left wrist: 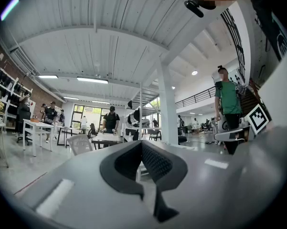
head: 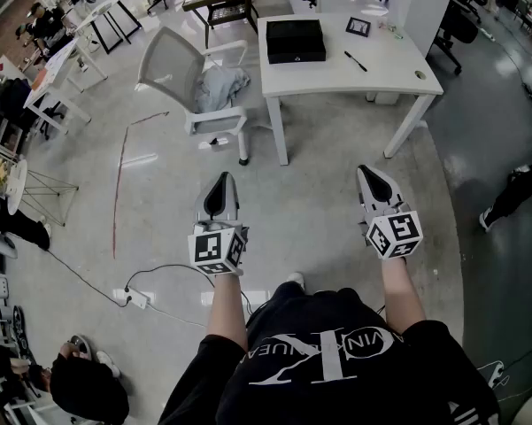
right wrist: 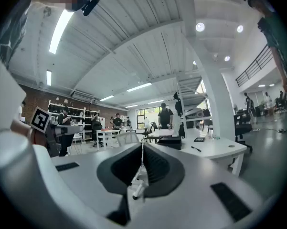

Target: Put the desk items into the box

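A white desk [head: 336, 69] stands ahead of me. On it are an open black box [head: 295, 40], a small black-framed item [head: 358, 27], a black pen [head: 355, 60] and a small round object [head: 420, 74]. My left gripper [head: 222, 178] and right gripper [head: 368, 172] hang side by side over the floor, well short of the desk, both shut with nothing in them. The right gripper view shows the jaws [right wrist: 143, 147] closed, with the box [right wrist: 169, 140] and pen [right wrist: 196, 149] on the desk [right wrist: 215, 152] beyond. The left gripper [left wrist: 141, 143] points toward distant tables.
A grey mesh chair [head: 181, 69] with cloth on its seat stands left of the desk. A power strip [head: 138, 298] and cable lie on the floor at the left. A person [head: 87, 386] crouches at bottom left and another's leg [head: 512, 195] is at the right.
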Available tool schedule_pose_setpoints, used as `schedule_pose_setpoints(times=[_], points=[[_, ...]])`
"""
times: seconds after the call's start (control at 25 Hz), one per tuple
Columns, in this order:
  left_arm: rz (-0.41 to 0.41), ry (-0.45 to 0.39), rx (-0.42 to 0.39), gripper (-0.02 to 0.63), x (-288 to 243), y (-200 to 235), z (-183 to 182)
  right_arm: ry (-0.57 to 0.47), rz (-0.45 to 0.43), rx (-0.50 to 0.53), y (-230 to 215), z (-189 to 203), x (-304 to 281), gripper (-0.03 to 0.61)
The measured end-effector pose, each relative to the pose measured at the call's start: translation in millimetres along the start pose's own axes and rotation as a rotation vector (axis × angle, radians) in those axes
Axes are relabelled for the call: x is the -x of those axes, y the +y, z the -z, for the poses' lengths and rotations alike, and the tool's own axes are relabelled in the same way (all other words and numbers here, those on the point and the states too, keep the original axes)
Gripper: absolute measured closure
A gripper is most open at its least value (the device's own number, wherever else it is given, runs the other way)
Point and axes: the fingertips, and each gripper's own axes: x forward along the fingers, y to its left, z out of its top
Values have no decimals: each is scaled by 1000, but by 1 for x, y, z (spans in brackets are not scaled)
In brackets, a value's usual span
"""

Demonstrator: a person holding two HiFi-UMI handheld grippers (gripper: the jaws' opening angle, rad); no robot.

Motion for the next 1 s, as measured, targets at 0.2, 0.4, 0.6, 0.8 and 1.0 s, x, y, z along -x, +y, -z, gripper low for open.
schedule_pose_setpoints(times=[0.2,0.4,0.6,0.8,1.0], points=[[-10,-2,19,603,-10,13,4,2,4,-2,2,4,-15,559],[11,-4,35,603,-24,18,5,4,19,-1,2,7,-28,560],[44,11,36,604,-33,21,16,12,49,6,0,13,-32,559],[59,24,51,604,-44,26,23,29,76,24,-7,17,-39,557],[84,30,51,604,-70,21,25,11,78,-9,-26,16,-54,557]])
